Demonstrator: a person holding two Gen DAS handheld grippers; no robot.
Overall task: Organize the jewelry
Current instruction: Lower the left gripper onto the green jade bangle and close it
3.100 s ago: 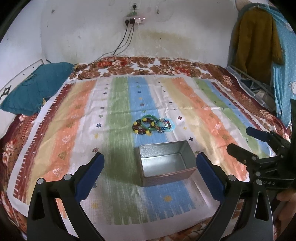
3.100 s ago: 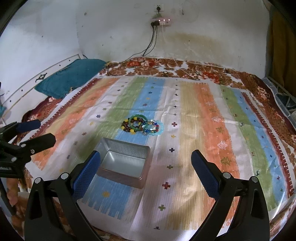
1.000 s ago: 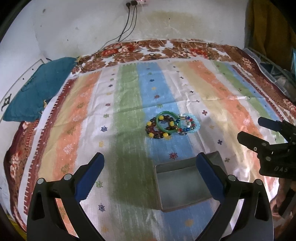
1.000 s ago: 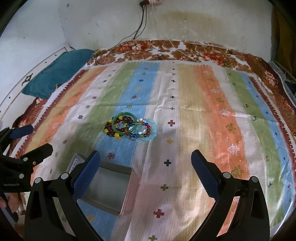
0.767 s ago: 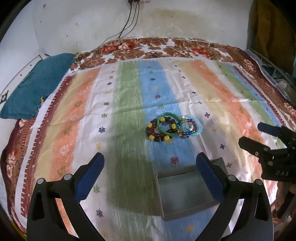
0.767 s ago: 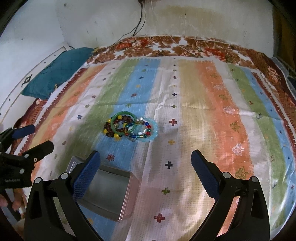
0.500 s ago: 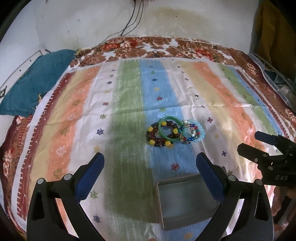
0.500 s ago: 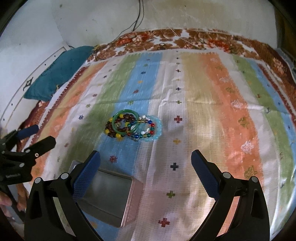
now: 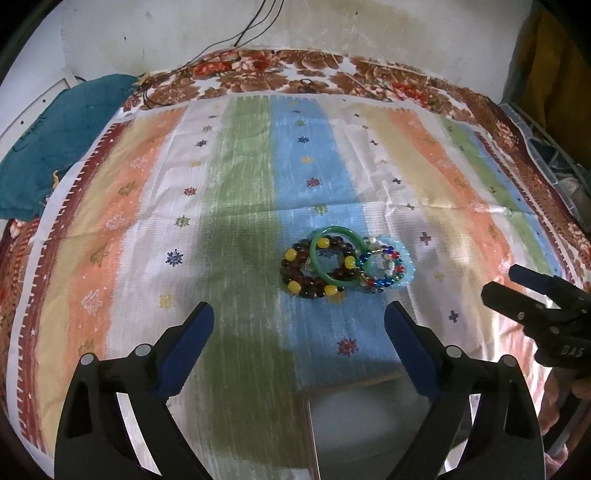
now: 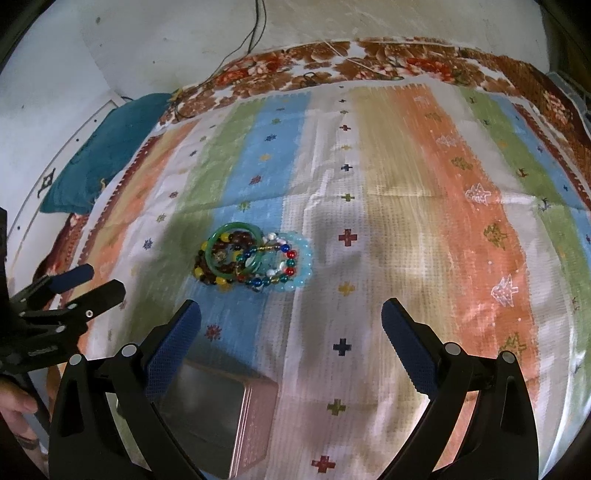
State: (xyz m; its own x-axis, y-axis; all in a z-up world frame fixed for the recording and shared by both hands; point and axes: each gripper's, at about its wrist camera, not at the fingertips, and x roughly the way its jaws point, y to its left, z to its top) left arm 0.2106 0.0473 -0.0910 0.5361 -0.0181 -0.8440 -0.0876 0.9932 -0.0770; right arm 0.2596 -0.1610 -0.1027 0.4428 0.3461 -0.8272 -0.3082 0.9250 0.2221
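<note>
A small pile of bracelets lies on the striped cloth: a green bangle [image 9: 334,254] [image 10: 229,251], a dark bead bracelet with yellow beads [image 9: 306,277] [image 10: 210,271], a multicoloured bead bracelet [image 9: 382,273] [image 10: 273,266] and a pale blue bead bracelet [image 9: 406,264] [image 10: 303,269]. An open metal tin [image 9: 369,417] [image 10: 218,413] sits nearer me than the pile. My left gripper [image 9: 299,332] is open and empty, above the cloth short of the pile. My right gripper [image 10: 291,332] is open and empty, short and right of the pile.
The striped cloth [image 9: 240,192] covers a bed with a brown floral sheet [image 9: 258,70]. A teal pillow [image 9: 55,133] lies at the far left. A white wall with hanging cables [image 9: 258,22] stands behind. Clothes hang at the far right [image 9: 554,74].
Both grippers have moved forward and down toward the bracelets. The pile looks larger and the tin has slid toward the bottom of both views. Both grippers stay open.
</note>
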